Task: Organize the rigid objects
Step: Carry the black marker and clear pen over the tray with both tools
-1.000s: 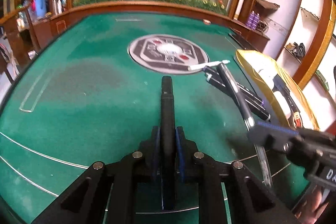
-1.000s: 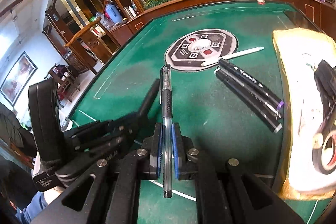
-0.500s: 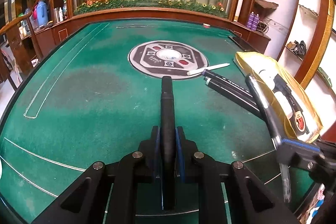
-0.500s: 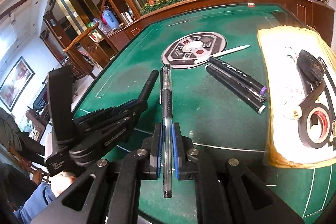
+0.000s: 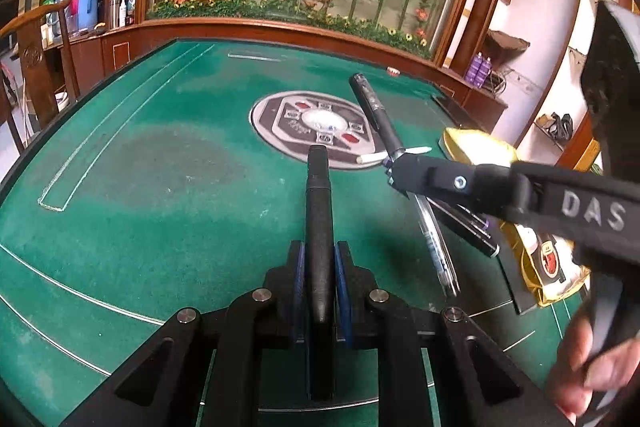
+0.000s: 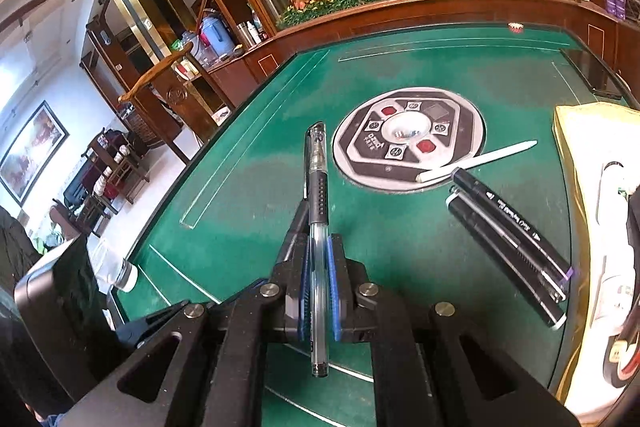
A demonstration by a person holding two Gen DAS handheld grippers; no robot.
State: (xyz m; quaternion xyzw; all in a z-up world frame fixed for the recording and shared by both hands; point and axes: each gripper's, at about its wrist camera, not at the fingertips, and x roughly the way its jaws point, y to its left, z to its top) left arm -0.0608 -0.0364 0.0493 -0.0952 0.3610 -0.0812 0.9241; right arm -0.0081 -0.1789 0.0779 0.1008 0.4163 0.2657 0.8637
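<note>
In the left wrist view, my left gripper is shut on a black marker that points ahead over the green felt table. My right gripper reaches in from the right, shut on a clear gel pen held at a slant above the table. In the right wrist view, the right gripper clamps that gel pen at mid-barrel. The left gripper's body lies just left of it and lower. Two black markers and a white stylus lie on the felt to the right.
A round control panel sits in the table's middle. A white pouch with a yellow rim lies at the right edge, with a tape roll on it. A wooden ledge with flowers runs along the far side. A hand shows at bottom right.
My right gripper has swung left with the gel pen and now sits close beside the left gripper, across the lying markers. The left gripper has hardly moved.
</note>
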